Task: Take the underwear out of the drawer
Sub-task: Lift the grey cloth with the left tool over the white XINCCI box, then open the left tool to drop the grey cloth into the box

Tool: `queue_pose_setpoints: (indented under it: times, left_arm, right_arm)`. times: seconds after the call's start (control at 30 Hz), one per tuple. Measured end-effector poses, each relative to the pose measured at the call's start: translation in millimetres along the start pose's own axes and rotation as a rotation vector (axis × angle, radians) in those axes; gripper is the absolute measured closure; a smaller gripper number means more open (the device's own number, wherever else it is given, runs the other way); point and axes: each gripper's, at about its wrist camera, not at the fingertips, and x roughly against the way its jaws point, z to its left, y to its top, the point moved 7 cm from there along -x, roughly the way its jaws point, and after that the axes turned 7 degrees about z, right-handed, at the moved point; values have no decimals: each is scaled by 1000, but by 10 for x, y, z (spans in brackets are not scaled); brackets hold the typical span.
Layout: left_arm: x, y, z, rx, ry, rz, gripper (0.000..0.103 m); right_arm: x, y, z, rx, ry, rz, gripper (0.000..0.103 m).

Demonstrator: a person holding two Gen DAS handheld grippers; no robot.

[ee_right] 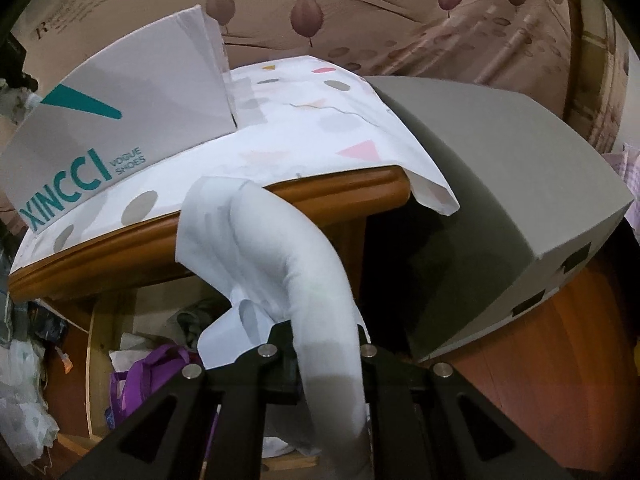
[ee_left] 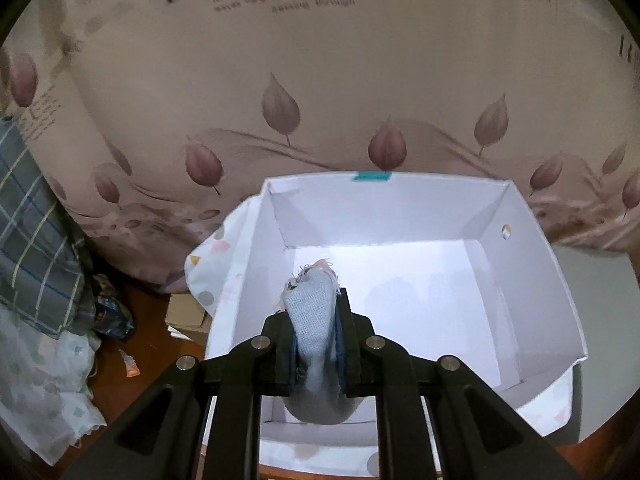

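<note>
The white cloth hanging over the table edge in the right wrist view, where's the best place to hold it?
Hold the white cloth on its lower hanging stretch, where the right gripper is shut on it now. That part bunches into a narrow band clear of the wooden table edge, so coming from below and in front probably suits it best.

The box (ee_left: 400,280) sits on a cloth (ee_right: 320,128) on the table (ee_right: 340,192). Behind the box hangs a curtain (ee_left: 320,100). Left of the box lies a pile of bags (ee_left: 40,320). Right of it stands another box (ee_right: 500,184). Below the table edge is the open drawer (ee_right: 132,340), with clothes (ee_right: 160,360) in it.
</note>
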Motion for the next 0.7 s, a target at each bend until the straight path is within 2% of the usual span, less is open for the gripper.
queue_pose_setpoints:
  times: [0.17,0.43,0.47,0.6,0.67,0.7]
  left_arm:
    - [-194,-40,87,2,39,32,90]
    - [-309,-169,127,-17,49,73,88]
    - [-320,-170,130,-18,48,77,83]
    - [-367,-195,168,-14,48,99,79]
    - [-356,-196,188,-7,44,98,60]
    - [-339,-189,188,-9,34,88,58]
  right_arm:
    - [-54,1,-33,-25,1,15,94]
    - [-87,-3,-3,-15,-5,20,94]
    - [-89,-4,0,-11,-9,18,94]
    - [-91,-7,-2,-9,-12,19,94]
    - [-101,-9,-1,-11,-8,23,94]
    - [-102,-6,0,-9,-9,22,94]
